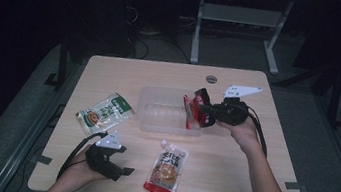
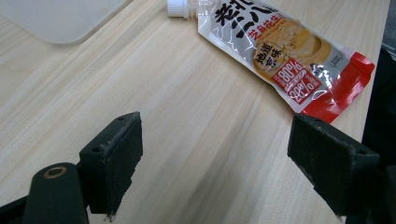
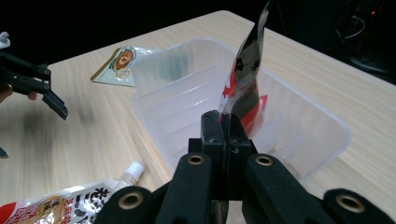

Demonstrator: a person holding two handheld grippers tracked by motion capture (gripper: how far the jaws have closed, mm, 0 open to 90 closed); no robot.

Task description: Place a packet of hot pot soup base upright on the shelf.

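Our right gripper [image 3: 227,128] has its jaws pressed together on the edge of a red, black and white packet [image 3: 247,79], pinching it so that the packet stands up on edge from between the pads. In the right gripper view the packet rises over the clear plastic tray [image 3: 317,116], its lower red part down inside the tray's walls; we cannot tell whether it touches the tray floor. From the high view the same right gripper [image 1: 202,111] sits at the tray's right end, with the packet [image 1: 190,110] hanging just over that end of the tray [image 1: 156,109].

Our left gripper [image 2: 215,154] has its jaws spread wide with nothing between them but bare wooden table [image 2: 187,102]. Just beyond its pads lies a spouted pouch [image 2: 285,51] with a white cap, flat on the table, printed side up, red at its bottom edge. In the high view our left gripper [image 1: 118,165] rests near the table's front left, beside that spouted pouch [image 1: 167,168], which lies in front of the tray.

Farther out, a green and white sachet [image 1: 104,112] lies flat to the left of the tray, apart from it.
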